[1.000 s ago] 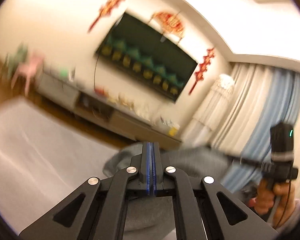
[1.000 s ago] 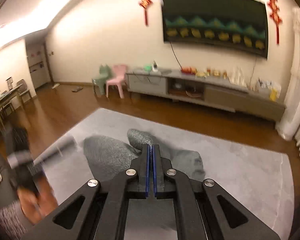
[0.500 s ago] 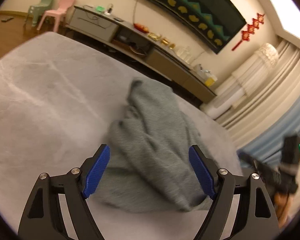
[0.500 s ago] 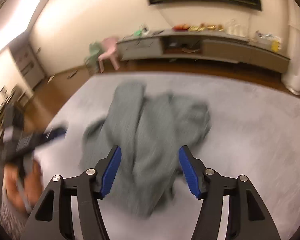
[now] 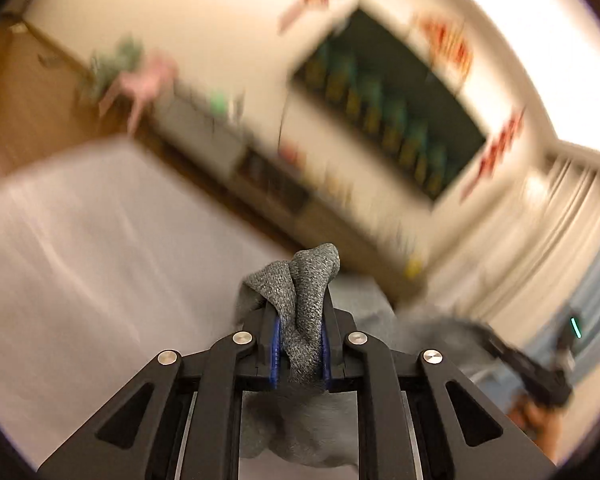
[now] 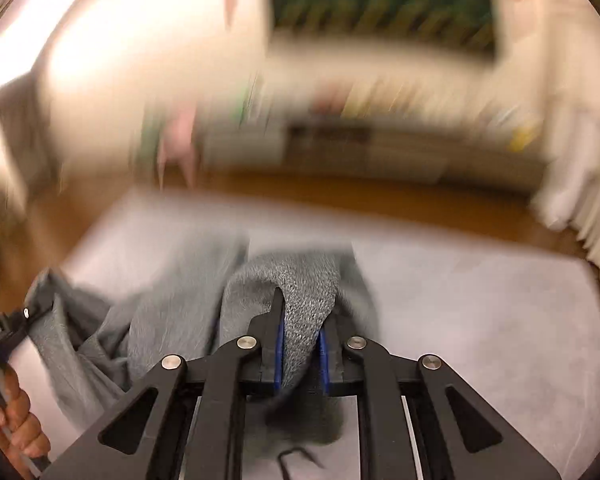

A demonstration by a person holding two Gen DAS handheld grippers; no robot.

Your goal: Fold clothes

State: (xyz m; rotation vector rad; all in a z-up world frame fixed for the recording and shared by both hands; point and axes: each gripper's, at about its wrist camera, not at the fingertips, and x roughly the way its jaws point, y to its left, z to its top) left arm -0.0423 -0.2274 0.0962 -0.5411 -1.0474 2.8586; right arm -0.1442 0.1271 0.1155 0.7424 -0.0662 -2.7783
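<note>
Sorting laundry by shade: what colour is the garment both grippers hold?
Heathered grey knit garment, sharpest in the left wrist view.

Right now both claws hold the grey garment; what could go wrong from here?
1. The left claw pinches only a small bunch of the garment, so it may slip out during a fast swing; the room is motion-blurred.
2. The right claw also grips a bunched fold, not a flat edge, so the fold could come out crooked.
3. Cloth sags between the claws and may drag on the rug.

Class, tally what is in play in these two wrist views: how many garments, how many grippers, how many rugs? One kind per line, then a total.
Grey garment: 1
Grippers, left gripper and right gripper: 2
Pale rug: 1
Total: 4
</note>
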